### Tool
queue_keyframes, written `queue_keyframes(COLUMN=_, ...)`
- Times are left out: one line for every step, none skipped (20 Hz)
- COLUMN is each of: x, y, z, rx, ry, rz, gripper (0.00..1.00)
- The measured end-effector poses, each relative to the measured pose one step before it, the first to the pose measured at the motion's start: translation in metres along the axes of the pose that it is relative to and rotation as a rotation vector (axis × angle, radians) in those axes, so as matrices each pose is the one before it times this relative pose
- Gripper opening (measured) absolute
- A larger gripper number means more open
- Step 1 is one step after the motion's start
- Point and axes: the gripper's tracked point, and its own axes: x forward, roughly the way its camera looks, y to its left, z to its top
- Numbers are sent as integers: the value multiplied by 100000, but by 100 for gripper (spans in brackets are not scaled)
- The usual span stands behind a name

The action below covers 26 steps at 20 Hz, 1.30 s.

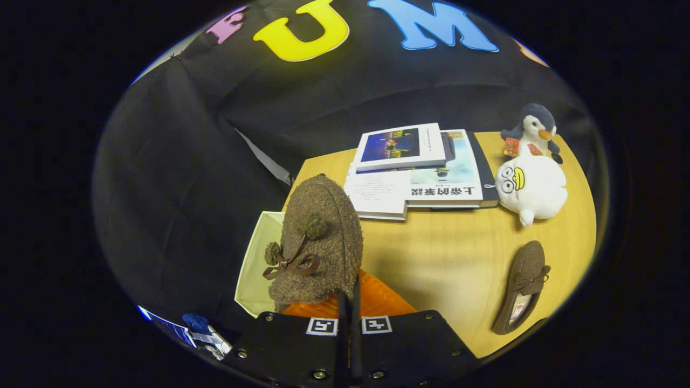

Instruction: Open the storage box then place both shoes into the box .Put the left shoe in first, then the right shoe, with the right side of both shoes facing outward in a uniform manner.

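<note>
Gripper view. The claw [349,302] has its 2 fingers pressed close together, pinching the rim of a brown fuzzy slipper-style shoe with a brown ribbon bow and pompoms [318,242], which hangs just ahead of the fingers with its toe pointing away from the camera. Beneath the held shoe lies the storage box: a pale cream fabric wall [253,269] shows at its far side and a ribbed orange surface [377,299] lies just under the fingers; whether that orange part is the lid or the floor of the box cannot be told. The box sits at the near corner of a light wooden bench [453,258]. The second brown fuzzy shoe with a matching bow [522,285] lies flat on the bench, opening upward, well apart from the box. Beyond the held shoe, a stack of several books with white and blue covers [420,172] rests on the bench. Just beside the books sits a white round plush toy with a yellow beak [531,188], and touching it from behind stands a small grey-and-white plush penguin [533,129].
</note>
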Motion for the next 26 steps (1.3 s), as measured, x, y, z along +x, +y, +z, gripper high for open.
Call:
queue_keyframes(x=221, y=1160, z=332, rx=-845, ry=545, rz=1360, gripper=2)
queue_keyframes(x=412, y=1178, z=212, rx=-1137, ry=505, rz=1428, gripper=2)
queue_keyframes(x=451, y=1008, z=123, rx=-1068, ry=846, rz=669, gripper=2)
queue_keyframes(x=499, y=802, z=53, rx=-966, ry=895, rz=510, gripper=2)
queue_keyframes(x=490, y=928, z=9, rx=-767, ry=982, rz=751, gripper=2)
queue_keyframes(x=777, y=891, z=-80, rx=-892, ry=954, rz=1057, gripper=2)
queue_keyframes(x=761, y=707, z=-69, rx=-777, ry=1268, rz=534, gripper=2)
queue_keyframes(x=695, y=649, z=-102, rx=-1098, ry=1266, rz=133, gripper=2)
queue_keyframes(x=602, y=508, z=-98, rx=-1227, ry=1473, rz=-263, gripper=2)
queue_keyframes(x=674, y=640, z=-151, rx=-1599, ry=1363, rz=-307, gripper=2)
queue_keyframes(x=735, y=464, z=-108, rx=-2105, ry=1306, rz=-238, gripper=2)
queue_keyframes(x=731, y=358, z=-282, rx=-1517, ry=1524, rz=-572, gripper=2)
queue_keyframes(x=812, y=310, z=-183, rx=-1201, ry=1520, rz=-634, gripper=2)
queue_keyframes(x=913, y=257, z=-284, rx=-880, ry=1879, rz=-974, gripper=2)
queue_keyframes(x=940, y=156, z=-241, rx=-571, ry=2004, rz=-1254, gripper=2)
queue_keyframes(x=999, y=99, z=-287, rx=-785, ry=1962, rz=-1605, gripper=2)
queue_keyframes(x=950, y=30, z=-262, rx=-939, ry=1882, rz=-1561, gripper=2)
queue_keyframes(x=1010, y=68, z=-302, rx=-936, ry=1773, rz=-1629, gripper=2)
queue_keyframes(x=642, y=-44, z=-229, rx=-1008, ry=1352, rz=-1602, gripper=2)
queue_keyframes(x=625, y=159, z=-217, rx=-866, ry=949, rz=-1113, gripper=2)
queue_keyframes(x=528, y=94, z=-150, rx=-401, ry=1094, rz=-703, gripper=2)
queue_keyframes(x=613, y=177, z=-258, rx=-189, ry=1266, rz=-520, gripper=2)
queue_keyframes(x=431, y=41, z=-173, rx=-111, ry=1404, rz=-659, gripper=2)
queue_keyframes(x=441, y=52, z=-97, rx=21, ry=955, rz=-632, gripper=2)
queue_keyframes(x=244, y=-18, z=39, rx=-294, ry=548, rz=-596, gripper=2)
queue_keyframes(x=263, y=33, z=-44, rx=-501, ry=233, rz=-451, gripper=2)
